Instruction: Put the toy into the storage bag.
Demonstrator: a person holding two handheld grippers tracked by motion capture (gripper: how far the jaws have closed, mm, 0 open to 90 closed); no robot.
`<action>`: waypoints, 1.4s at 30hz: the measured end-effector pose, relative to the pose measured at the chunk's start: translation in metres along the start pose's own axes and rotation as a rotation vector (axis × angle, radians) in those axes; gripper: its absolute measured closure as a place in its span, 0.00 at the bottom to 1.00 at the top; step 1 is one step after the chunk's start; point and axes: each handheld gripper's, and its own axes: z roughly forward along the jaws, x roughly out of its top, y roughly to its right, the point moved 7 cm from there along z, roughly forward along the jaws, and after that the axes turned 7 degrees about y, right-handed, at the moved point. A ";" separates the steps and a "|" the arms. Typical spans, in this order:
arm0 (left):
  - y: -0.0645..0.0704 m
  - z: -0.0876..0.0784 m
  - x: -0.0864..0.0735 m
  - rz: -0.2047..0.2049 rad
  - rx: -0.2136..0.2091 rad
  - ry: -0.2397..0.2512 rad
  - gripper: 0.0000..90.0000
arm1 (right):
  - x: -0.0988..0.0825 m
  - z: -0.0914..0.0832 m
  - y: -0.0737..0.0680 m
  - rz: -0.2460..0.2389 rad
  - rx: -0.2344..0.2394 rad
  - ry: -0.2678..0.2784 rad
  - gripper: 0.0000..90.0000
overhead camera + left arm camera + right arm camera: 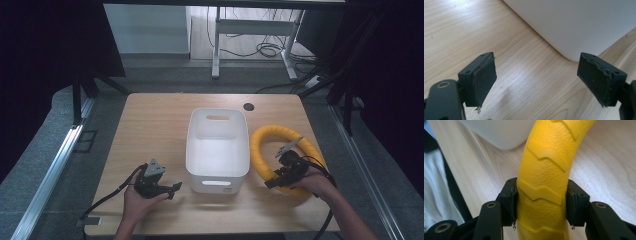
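A yellow ring (270,136) with raised zigzag ribs lies to the right of a white plastic bin (218,148) on the wooden table. My right gripper (272,181) is shut on the near part of the ring; in the right gripper view both pads press the sides of the yellow ring (544,182), which runs up between the jaws. My left gripper (174,190) rests at the front left of the table, pointing toward the bin. Its jaws (536,80) stand wide open with nothing between them, and a rounded corner of the bin (584,25) lies just ahead.
The table's front edge (210,231) is close behind both hands. A dark round hole (248,106) sits in the tabletop behind the bin. Bare wood (150,130) lies left of the bin. Desk legs and cables stand on the floor beyond.
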 end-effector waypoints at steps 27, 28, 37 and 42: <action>-0.001 0.000 0.000 0.004 0.008 0.002 0.18 | 0.026 -0.051 0.017 0.077 0.045 0.305 0.57; -0.001 0.000 0.000 0.004 0.008 0.002 0.18 | 0.026 -0.051 0.017 0.077 0.045 0.305 0.57; -0.001 0.001 0.000 0.005 0.009 0.002 0.18 | 0.030 -0.060 0.019 0.081 0.031 0.349 0.57; -0.001 0.000 0.000 0.004 0.010 0.006 0.18 | 0.031 -0.063 0.020 0.085 0.028 0.371 0.57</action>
